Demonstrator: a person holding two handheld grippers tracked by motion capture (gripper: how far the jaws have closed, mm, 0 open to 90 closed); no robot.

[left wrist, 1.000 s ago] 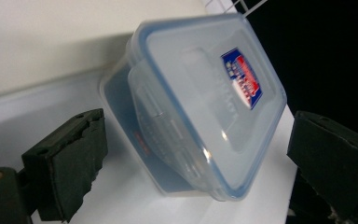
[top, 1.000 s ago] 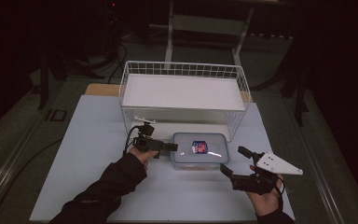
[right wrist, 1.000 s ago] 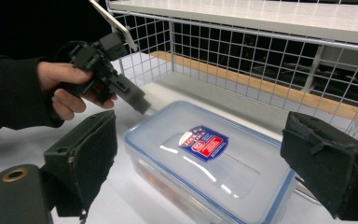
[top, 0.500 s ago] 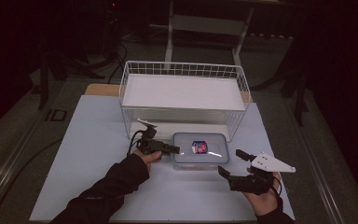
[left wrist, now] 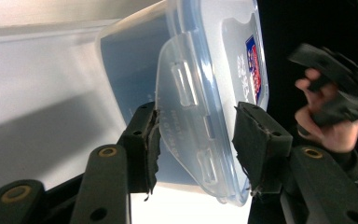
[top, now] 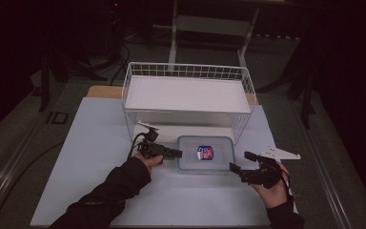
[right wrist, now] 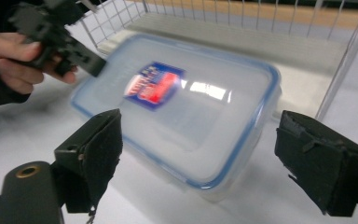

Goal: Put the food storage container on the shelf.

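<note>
A clear plastic container [top: 205, 152] with a blue-edged lid and a red and blue sticker lies flat on the white table in front of the wire basket. My left gripper [top: 174, 153] is at its left end, turned on its side. In the left gripper view the jaws [left wrist: 196, 144] close on the lid's end clip [left wrist: 186, 107], one pad at the clip's edge and the other over the lid rim. My right gripper [top: 240, 162] is open just off the container's right end. In the right gripper view, the container [right wrist: 191, 107] lies beyond its wide-spread jaws [right wrist: 200, 154].
A white wire basket [top: 186, 71] with a white floor stands directly behind the container; its wires [right wrist: 345, 56] rise close to the far right corner. The white table mat [top: 90, 143] extends to the left and front. Dark floor and stand legs lie beyond.
My left gripper has moved right and come in onto the container's left end. The right gripper has shifted a little left toward the right end. The container has stayed put.
</note>
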